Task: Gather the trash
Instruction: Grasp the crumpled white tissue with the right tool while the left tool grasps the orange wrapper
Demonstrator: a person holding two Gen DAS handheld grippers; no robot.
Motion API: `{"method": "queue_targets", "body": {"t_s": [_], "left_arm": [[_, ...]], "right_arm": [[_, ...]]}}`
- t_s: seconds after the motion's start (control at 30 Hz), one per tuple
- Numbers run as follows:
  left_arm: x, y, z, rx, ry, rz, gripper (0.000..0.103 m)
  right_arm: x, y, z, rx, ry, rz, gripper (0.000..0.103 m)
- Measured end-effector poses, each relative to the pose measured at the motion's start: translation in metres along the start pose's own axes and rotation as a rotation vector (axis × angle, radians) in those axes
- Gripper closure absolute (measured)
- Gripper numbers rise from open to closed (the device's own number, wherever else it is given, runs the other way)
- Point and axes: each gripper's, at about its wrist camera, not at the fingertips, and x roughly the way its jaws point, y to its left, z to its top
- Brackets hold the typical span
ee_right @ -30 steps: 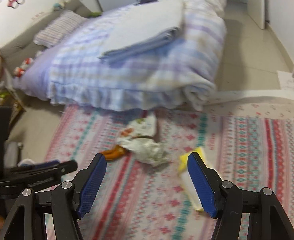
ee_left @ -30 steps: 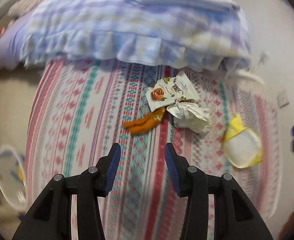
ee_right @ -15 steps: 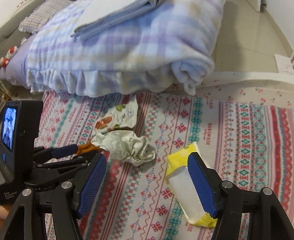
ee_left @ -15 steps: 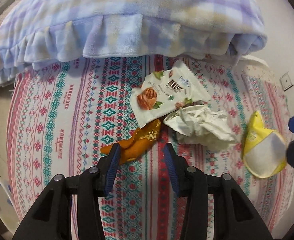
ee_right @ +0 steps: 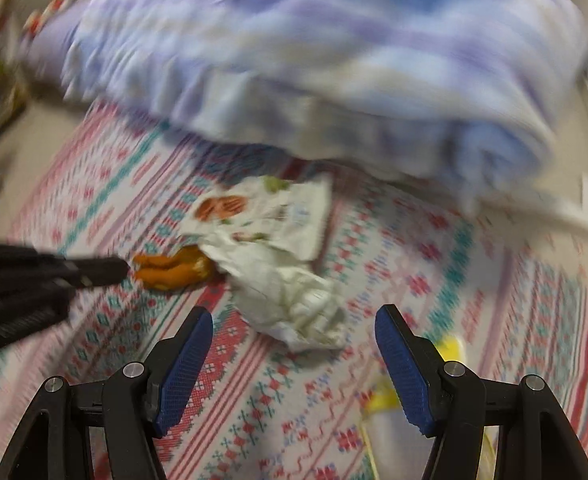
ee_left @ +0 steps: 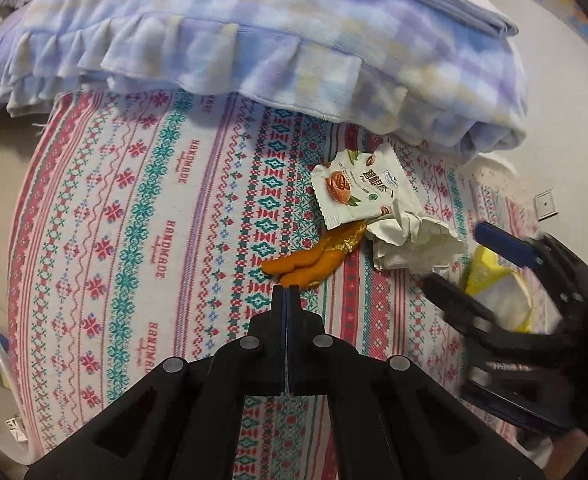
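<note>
The left gripper (ee_left: 285, 289) has its jaws pressed flat together with nothing between them, tips just short of the orange peel (ee_left: 311, 261) on the patterned rug (ee_left: 134, 220). Beyond the peel lie a snack wrapper (ee_left: 363, 192) and crumpled paper (ee_left: 417, 246) — touching one another. The right gripper (ee_right: 294, 354) hangs spread and empty near the paper, a yellow packet (ee_right: 389, 400) partly behind its right finger — below the checked blanket (ee_left: 274, 40).

The left tongs (ee_left: 285, 289) are pressed together with nothing between them, tips just short of the orange peel (ee_left: 313, 262) on the patterned rug (ee_left: 134, 240). Beyond the peel lie a nut snack wrapper (ee_left: 357, 190) and crumpled paper (ee_left: 409, 246); the right tongs (ee_left: 473, 256) straddle what may be a yellow packet (ee_left: 483, 270).
</note>
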Motion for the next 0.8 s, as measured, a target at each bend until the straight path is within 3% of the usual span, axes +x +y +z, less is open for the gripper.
{"method": "queue_targets", "body": {"t_s": [0.17,0.2,0.23,0.27,0.3,0.4,0.57,0.67,0.8], "left_arm": [[-0.009,0.011,0.001,-0.029,-0.018,-0.001,0.102],[-0.009,0.011,0.002,-0.027,-0.017,0.004,0.102],[-0.007,0.010,0.003,-0.023,-0.013,0.015,0.102],[-0.004,0.007,0.003,-0.021,-0.010,0.023,0.102],[0.000,0.005,0.004,-0.020,-0.004,0.037,0.101],[0.014,-0.018,0.004,-0.028,0.009,0.055,0.091],[0.016,-0.045,0.009,0.033,-0.062,0.058,0.035],[0.021,-0.060,0.012,0.098,-0.096,0.075,0.028],[0.050,-0.069,0.013,0.108,-0.058,0.112,0.028]], "right_arm": [[0.026,0.016,0.010,-0.071,0.001,-0.054,0.031],[0.030,0.016,0.011,-0.074,0.005,-0.052,0.036],[0.036,0.017,0.011,-0.081,0.022,-0.042,0.046],[0.042,0.016,0.011,-0.082,0.051,-0.025,0.083],[0.043,0.014,0.010,-0.071,0.064,-0.017,0.086],[0.032,0.005,0.013,-0.006,0.090,0.076,0.089],[-0.005,-0.013,0.013,0.061,0.079,0.053,0.089],[-0.028,-0.033,0.009,0.160,0.028,0.083,0.089],[-0.054,-0.048,0.002,0.278,-0.047,0.120,0.088]]}}
